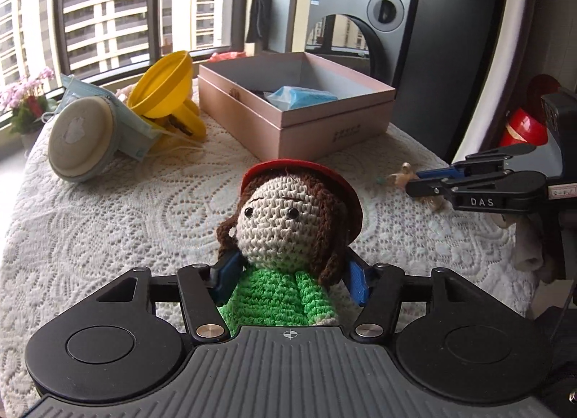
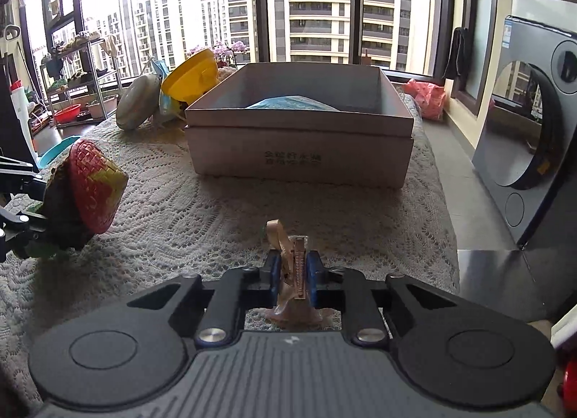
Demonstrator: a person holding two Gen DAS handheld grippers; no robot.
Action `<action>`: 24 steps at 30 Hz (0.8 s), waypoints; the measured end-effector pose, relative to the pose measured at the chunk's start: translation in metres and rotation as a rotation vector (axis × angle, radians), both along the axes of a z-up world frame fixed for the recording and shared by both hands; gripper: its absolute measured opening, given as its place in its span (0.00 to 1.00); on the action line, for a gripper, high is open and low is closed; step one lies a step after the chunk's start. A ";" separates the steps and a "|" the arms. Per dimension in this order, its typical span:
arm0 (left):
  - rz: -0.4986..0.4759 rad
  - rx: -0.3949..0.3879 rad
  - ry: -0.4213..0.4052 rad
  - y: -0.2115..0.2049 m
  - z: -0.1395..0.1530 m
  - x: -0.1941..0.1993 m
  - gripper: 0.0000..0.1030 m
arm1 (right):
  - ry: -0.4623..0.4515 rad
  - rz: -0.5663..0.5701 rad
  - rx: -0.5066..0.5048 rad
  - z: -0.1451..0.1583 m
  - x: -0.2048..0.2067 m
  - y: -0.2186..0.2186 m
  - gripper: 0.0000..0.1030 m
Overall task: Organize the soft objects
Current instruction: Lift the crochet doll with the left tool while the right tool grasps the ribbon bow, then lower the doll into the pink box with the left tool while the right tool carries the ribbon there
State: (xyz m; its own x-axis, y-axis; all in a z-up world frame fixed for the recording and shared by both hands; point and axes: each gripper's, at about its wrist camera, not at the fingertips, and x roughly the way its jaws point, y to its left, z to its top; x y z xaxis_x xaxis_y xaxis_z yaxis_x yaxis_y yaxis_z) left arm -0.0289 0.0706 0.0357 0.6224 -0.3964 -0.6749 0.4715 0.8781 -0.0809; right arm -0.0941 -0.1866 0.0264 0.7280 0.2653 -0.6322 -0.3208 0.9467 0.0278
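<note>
Left wrist: crochet doll (image 1: 288, 238) in left claw (image 1: 290, 274)

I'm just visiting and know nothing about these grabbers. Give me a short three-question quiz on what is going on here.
1. True or false: the left gripper holds a crocheted doll.
2. What is clamped in the right gripper?
   A. a hair clip with a ribbon
   B. a spoon
   C. a sock
3. Fill in: a blue packet lies inside the open pink ____.

Key
1. True; its blue pads press on the doll's neck.
2. A, the hair clip.
3. box.
</note>
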 end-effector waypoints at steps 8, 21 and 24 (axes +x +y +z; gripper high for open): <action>-0.034 -0.033 -0.009 -0.030 0.019 -0.011 0.62 | -0.090 0.024 0.031 0.026 -0.034 -0.014 0.11; 0.181 -0.195 -0.109 -0.088 0.070 0.154 0.64 | -0.184 0.021 0.137 0.038 -0.044 -0.034 0.11; 0.267 -0.213 -0.008 -0.100 0.055 0.200 0.63 | -0.191 0.006 0.148 0.034 -0.047 -0.041 0.11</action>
